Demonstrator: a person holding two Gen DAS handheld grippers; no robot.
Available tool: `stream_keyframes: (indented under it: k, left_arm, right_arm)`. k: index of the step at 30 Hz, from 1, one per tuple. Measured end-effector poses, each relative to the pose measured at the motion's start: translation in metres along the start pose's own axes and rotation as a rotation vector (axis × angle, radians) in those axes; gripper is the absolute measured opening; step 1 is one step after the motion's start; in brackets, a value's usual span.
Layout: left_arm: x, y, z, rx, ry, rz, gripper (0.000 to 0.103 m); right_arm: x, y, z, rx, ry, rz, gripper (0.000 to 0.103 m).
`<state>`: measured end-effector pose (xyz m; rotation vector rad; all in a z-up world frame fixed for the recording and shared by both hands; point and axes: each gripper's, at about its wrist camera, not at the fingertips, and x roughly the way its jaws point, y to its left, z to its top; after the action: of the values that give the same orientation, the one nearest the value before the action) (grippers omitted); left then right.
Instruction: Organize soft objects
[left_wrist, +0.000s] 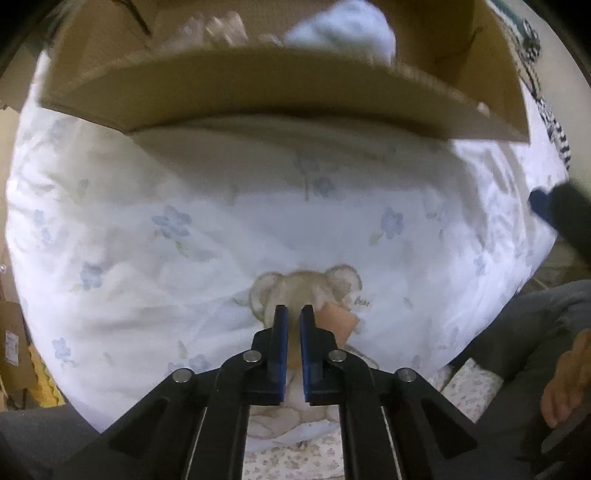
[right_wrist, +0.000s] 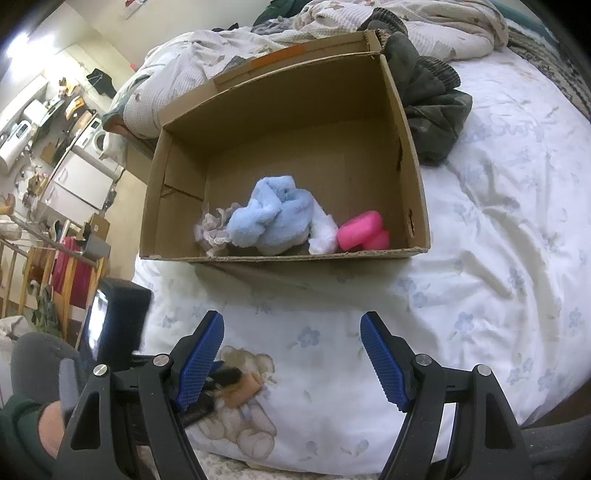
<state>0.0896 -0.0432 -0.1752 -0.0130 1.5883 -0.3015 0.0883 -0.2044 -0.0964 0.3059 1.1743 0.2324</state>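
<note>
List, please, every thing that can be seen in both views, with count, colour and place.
cardboard box: 1, brown, on the bed, open
fluffy cloth: 1, light blue, inside box, near front wall
white cloth: 1, white, inside box, beside the blue one
frilly cloth: 1, grey-beige, inside box, left
pink object: 1, pink, inside box, right
duvet: 1, white with blue flowers and a bear print, under box
dark clothes: 1 pile, dark green-grey, right of box
left hand-held gripper: 1, black and blue, nearly closed, over bear print
right hand-held gripper: 1, black and blue, open, empty
</note>
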Motion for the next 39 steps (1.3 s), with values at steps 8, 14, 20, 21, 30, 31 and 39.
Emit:
stream_keyframes:
  k: [8, 14, 20, 21, 30, 31, 39]
  left_arm:
    - [-0.044, 0.028, 0.011, -0.133, -0.153, 0.014, 0.006]
    - [-0.075, 0.047, 0.017, -0.212, -0.275, 0.049, 0.006]
    - [-0.085, 0.055, 0.016, -0.226, -0.295, 0.032, 0.006]
    - [-0.086, 0.054, 0.014, -0.225, -0.295, 0.029, 0.006]
    - [-0.083, 0.051, 0.015, -0.224, -0.29, 0.019, 0.006]
    - [-0.084, 0.051, 0.015, -0.225, -0.29, 0.018, 0.006]
    - [-0.088, 0.052, 0.012, -0.231, -0.302, 0.014, 0.006]
  right_arm:
    - [0.013, 0.005, -0.005, -0.018, 0.069, 0.026, 0.081]
    - [0.051, 0.023, -0.023, -0.091, 0.271, 0.103, 0.081]
    - [0.098, 0.036, -0.043, -0.033, 0.475, 0.21, 0.053]
    - [0.105, 0.036, -0.046, -0.025, 0.498, 0.203, 0.047]
    - [0.112, 0.042, -0.047, -0.047, 0.46, 0.15, 0.008]
    - [0.108, 0.042, -0.045, -0.044, 0.443, 0.159, 0.008]
    - [0.07, 0.039, -0.028, -0.04, 0.269, 0.192, 0.008]
